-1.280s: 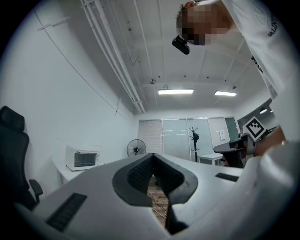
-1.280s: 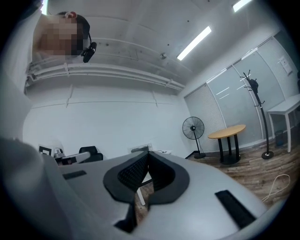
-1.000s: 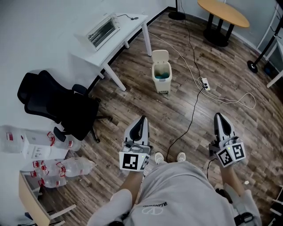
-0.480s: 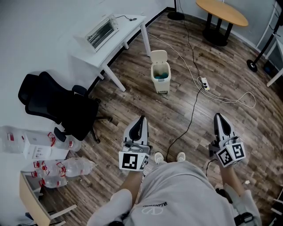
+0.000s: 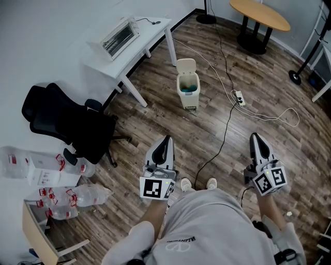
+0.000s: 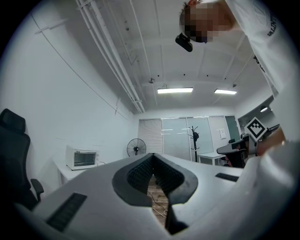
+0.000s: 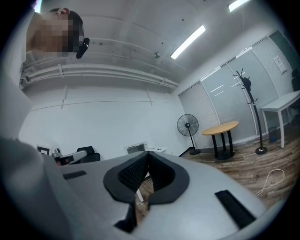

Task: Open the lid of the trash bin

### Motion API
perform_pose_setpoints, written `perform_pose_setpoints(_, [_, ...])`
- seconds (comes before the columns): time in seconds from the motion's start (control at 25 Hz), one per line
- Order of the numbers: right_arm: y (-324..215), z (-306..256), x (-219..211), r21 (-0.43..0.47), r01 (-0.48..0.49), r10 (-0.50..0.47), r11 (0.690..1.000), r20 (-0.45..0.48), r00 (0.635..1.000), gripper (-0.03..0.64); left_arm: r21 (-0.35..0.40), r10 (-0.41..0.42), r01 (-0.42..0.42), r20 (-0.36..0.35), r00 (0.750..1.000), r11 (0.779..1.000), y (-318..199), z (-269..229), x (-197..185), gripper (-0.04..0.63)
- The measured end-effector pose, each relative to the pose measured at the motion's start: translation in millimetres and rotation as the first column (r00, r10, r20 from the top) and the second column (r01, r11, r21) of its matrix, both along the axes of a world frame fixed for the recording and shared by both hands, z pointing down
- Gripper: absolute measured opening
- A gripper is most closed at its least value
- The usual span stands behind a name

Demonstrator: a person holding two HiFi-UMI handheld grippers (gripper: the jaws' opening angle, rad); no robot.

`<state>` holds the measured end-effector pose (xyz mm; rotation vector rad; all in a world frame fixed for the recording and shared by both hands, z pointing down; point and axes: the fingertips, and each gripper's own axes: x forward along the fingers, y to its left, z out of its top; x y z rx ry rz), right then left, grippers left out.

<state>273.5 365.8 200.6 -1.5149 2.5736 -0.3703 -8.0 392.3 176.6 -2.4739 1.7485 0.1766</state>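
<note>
A cream pedal trash bin (image 5: 188, 89) stands on the wood floor beside the white desk, its lid (image 5: 186, 65) tipped up and back, a teal liner showing inside. My left gripper (image 5: 165, 142) is held low near the person's knees, far short of the bin, jaws shut with nothing between them. My right gripper (image 5: 256, 138) hangs to the right at about the same height, also shut and empty. In the left gripper view the left gripper (image 6: 153, 161) points out level across the room, as does the right gripper (image 7: 146, 159) in its own view; neither of these views shows the bin.
A white desk (image 5: 135, 45) with a toaster oven (image 5: 120, 35) stands left of the bin. A black office chair (image 5: 72, 124) sits at the left. Cables and a power strip (image 5: 239, 98) run across the floor right of the bin. A round wooden table (image 5: 260, 15) stands far back.
</note>
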Motion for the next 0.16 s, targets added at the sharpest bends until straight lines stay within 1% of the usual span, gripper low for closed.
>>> perform_pose_setpoints(0.16, [4.5, 1.0, 0.5, 0.000, 0.003, -0.003, 1.000, 0.005, 1.000, 0.015, 0.000, 0.003, -0.003, 0.003, 1.000, 1.000, 4.0, 0.9, 2.6, 0.002])
